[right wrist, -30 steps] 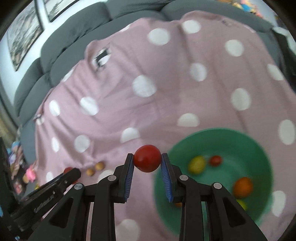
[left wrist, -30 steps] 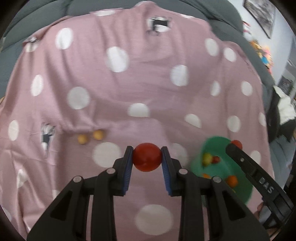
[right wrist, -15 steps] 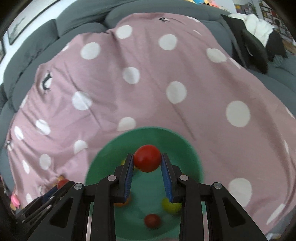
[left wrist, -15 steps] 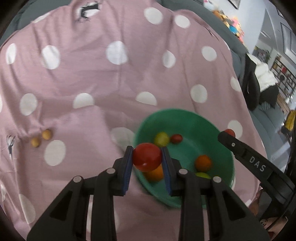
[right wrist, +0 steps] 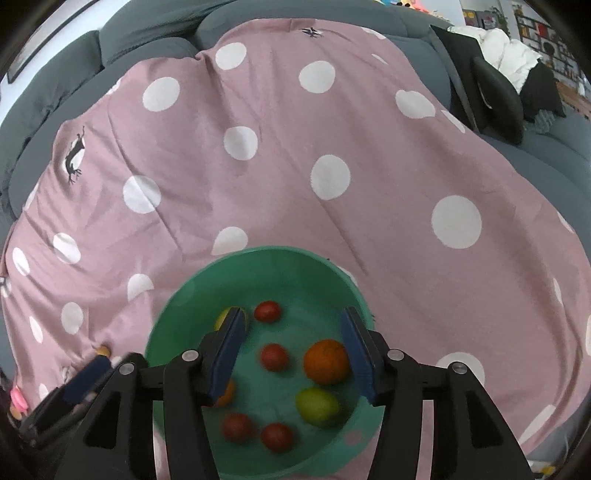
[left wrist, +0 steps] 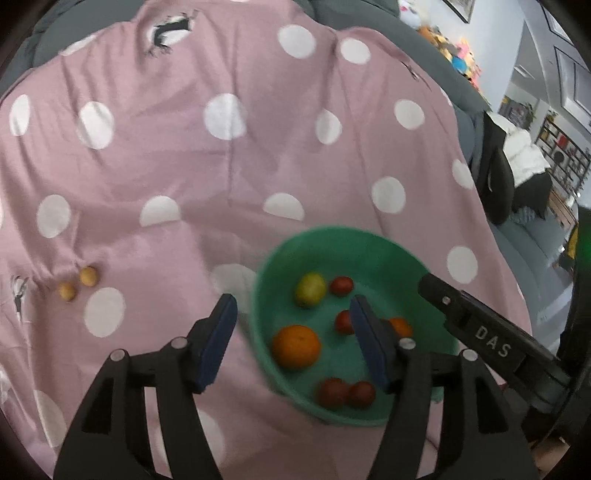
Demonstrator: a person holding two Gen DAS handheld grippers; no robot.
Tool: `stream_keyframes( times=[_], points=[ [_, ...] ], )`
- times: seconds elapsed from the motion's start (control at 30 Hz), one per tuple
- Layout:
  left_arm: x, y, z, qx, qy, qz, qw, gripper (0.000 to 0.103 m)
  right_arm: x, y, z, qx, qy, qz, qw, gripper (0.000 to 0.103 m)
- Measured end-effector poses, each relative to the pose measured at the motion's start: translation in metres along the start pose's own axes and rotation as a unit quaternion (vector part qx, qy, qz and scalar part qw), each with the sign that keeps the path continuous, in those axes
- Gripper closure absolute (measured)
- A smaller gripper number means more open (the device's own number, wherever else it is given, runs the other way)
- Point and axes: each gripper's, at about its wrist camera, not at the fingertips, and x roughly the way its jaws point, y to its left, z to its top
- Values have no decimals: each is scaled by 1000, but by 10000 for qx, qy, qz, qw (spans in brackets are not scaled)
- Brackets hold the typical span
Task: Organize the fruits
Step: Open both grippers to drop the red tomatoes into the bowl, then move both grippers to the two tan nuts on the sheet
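Observation:
A green bowl (left wrist: 291, 254) (right wrist: 184, 295) sits on the pink polka-dot cloth and holds several fruits: red tomatoes (right wrist: 274, 356), oranges (left wrist: 295, 346) (right wrist: 326, 361) and yellow-green lemons (left wrist: 311, 289) (right wrist: 318, 407). My left gripper (left wrist: 293, 341) is open and empty above the bowl's left rim. My right gripper (right wrist: 291, 350) is open and empty directly above the bowl. Two small yellow fruits (left wrist: 78, 283) lie on the cloth to the left of the bowl.
The pink polka-dot cloth (left wrist: 229, 155) covers a grey sofa (right wrist: 147, 33). The right gripper's finger (left wrist: 480, 332) shows at the right of the left wrist view. A dark chair and clutter (right wrist: 495, 96) stand at the far right.
Both grippers moved over the bowl, opened and let go of their red tomatoes, which now lie in the bowl.

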Motion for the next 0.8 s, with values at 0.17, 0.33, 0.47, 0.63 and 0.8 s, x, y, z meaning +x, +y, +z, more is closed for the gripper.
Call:
stream_keyframes(
  times=[0.17,0.33,0.47,0.63,0.8],
  points=[
    [-17,45,6,-504,-112,291,9982,39,-3,17,0,-120,-54,334,9994,48],
    [-37,107,8,-1037,-248,1016,9891,39,-4,59,-5,-421,-35,1077,9933,48],
    [-52,172,1,-1799,-293,1537,9712,36,9,106,-17,-861,263,1718,9810,48],
    [-59,244,-18,-2724,-146,1898,9432,36,48,178,-36,-1283,1080,2555,9522,48],
    [-52,278,-28,-3133,46,2503,9161,36,96,249,-59,-1770,1751,2614,9326,49]
  ],
)
